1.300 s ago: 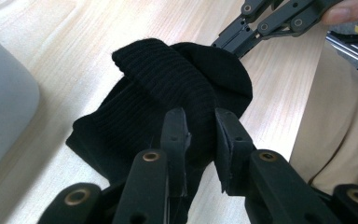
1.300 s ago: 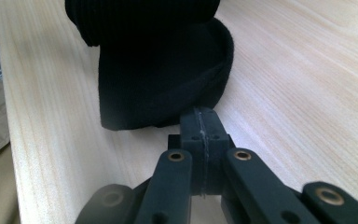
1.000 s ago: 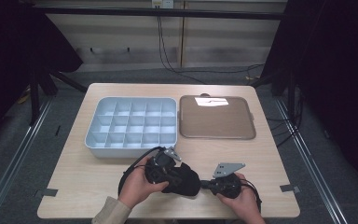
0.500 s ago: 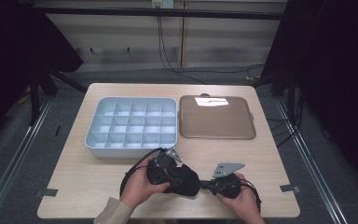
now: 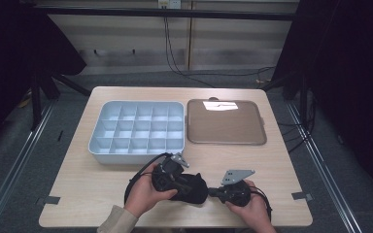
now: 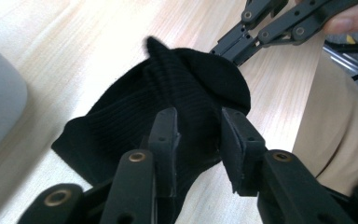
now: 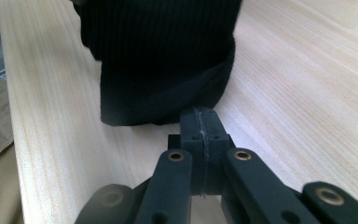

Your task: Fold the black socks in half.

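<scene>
A black ribbed knit sock (image 5: 190, 187) lies on the pale wooden counter (image 5: 77, 184), between both grippers. The left gripper (image 6: 198, 135) straddles its bunched middle, jaws just opening, part-spread; the right gripper (image 7: 202, 126) is pressed fully together, pinching the sock's edge.

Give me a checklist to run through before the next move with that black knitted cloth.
1. Black knitted cloth lies on the table: ok.
2. Left hand-held gripper clamped on the cloth: not ok; its jaws have just been opening, with fabric between them.
3. Right hand-held gripper shut: ok.
4. Right hand-held gripper actually pinching the hem: cannot tell.
5. Divided box compartments look free: ok.
6. Brown tray apart from the cloth: ok.
</scene>
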Demonstrator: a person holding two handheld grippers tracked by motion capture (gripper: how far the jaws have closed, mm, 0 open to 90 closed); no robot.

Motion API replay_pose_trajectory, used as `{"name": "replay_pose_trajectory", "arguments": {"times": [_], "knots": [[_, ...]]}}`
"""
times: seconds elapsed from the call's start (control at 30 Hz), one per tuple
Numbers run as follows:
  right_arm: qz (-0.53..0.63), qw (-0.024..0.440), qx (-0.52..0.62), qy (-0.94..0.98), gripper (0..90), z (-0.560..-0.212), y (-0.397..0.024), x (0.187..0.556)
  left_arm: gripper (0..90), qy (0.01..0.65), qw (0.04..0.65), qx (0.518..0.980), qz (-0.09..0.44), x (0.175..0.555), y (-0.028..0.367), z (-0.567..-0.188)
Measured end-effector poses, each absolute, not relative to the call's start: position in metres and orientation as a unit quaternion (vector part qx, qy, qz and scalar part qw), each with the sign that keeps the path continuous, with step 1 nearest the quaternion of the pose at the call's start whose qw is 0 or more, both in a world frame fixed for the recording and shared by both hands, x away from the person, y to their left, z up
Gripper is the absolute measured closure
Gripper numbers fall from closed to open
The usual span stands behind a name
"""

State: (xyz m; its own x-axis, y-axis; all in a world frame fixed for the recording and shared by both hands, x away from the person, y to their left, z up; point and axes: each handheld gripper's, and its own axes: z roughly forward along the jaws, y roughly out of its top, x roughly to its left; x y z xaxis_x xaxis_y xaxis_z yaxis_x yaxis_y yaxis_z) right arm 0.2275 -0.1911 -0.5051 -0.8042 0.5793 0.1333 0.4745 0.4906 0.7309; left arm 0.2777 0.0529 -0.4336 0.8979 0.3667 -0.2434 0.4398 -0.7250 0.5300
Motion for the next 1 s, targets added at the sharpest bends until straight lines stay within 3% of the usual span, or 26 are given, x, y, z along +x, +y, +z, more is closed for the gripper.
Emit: {"name": "replay_pose_trajectory", "arguments": {"times": [0.3, 0.7, 1.0], "knots": [[0.401, 0.066, 0.306, 0.861, 90.0, -0.505, -0.191, 0.228, 61.9, 0.238, 0.297, 0.924, -0.04, 0.28, 0.065, -0.432], [0.401, 0.065, 0.306, 0.861, 90.0, -0.505, -0.191, 0.227, 47.9, 0.262, 0.288, 0.921, -0.014, 0.283, 0.078, -0.436], [0.401, 0.065, 0.307, 0.861, 90.0, -0.505, -0.191, 0.227, 45.7, 0.287, 0.276, 0.917, -0.009, 0.289, 0.085, -0.452]]}}
